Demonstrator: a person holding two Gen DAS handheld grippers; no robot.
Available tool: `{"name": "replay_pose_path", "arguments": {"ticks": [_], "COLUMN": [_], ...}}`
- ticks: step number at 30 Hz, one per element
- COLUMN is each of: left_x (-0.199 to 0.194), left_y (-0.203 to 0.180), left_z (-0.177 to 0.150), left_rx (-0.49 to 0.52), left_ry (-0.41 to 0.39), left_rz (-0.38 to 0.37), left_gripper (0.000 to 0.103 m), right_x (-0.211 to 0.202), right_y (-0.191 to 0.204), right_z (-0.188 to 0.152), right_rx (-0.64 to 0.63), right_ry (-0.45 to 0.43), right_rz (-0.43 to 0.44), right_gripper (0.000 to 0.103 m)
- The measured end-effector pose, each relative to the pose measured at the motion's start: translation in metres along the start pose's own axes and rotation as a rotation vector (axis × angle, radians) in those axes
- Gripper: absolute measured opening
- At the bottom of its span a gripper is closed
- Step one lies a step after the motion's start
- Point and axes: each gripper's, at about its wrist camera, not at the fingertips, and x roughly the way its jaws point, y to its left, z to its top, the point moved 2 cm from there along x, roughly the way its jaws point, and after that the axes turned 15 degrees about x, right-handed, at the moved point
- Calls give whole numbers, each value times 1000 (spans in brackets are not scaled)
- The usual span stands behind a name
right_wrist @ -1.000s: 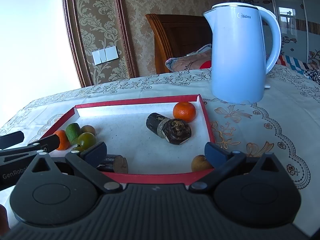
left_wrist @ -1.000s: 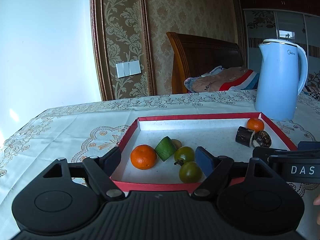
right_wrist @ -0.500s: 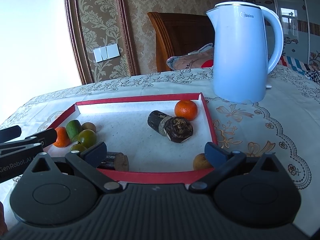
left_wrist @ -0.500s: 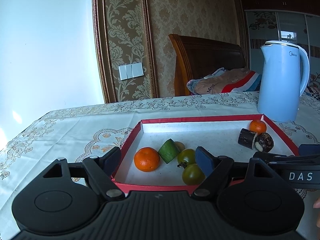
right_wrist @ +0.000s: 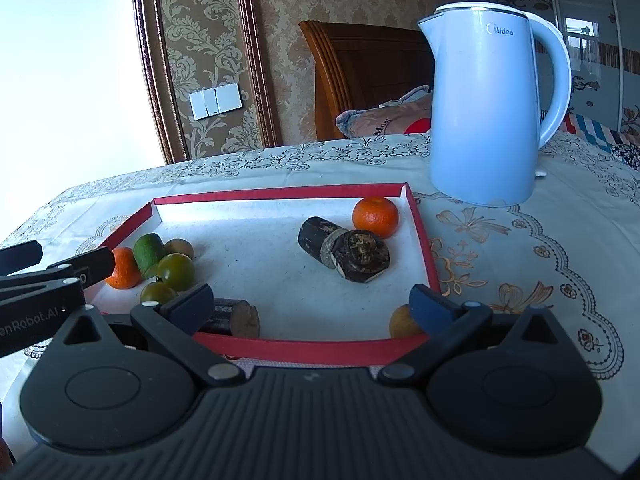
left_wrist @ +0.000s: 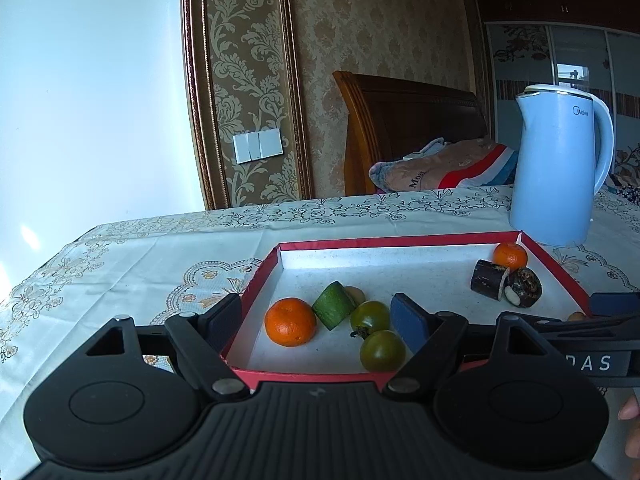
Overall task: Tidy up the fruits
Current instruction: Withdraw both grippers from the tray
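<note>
Left hand-held gripper [left_wrist: 318, 318], wide open and empty, frames the orange [left_wrist: 290, 321] at lower centre; right hand-held gripper [right_wrist: 312, 304] likewise gapes empty.

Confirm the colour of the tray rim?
Red rim, white inside. Clearest in the right wrist view.

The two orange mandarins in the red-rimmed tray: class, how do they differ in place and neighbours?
The near-left orange mandarin lies beside a green fruit chunk. The far-right orange mandarin sits in the red-rimmed tray's far corner, by dark brown pieces. Both are round, orange and unheld.
</note>
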Motion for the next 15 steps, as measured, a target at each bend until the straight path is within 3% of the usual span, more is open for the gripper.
{"name": "replay_pose_path", "arguments": {"ticks": [15], "left_x": [-6], "left_y": [2], "left_z": [-3], "left_rx": [7], "left_ry": [7], "left_rz": [13], "left_gripper": [82], "right_x": [-6], "right_y": [1], "right_z": [-3], "right_rx": [-26], "right_ry": [-9], "right_rz": [-3], "right_gripper": [103]}}
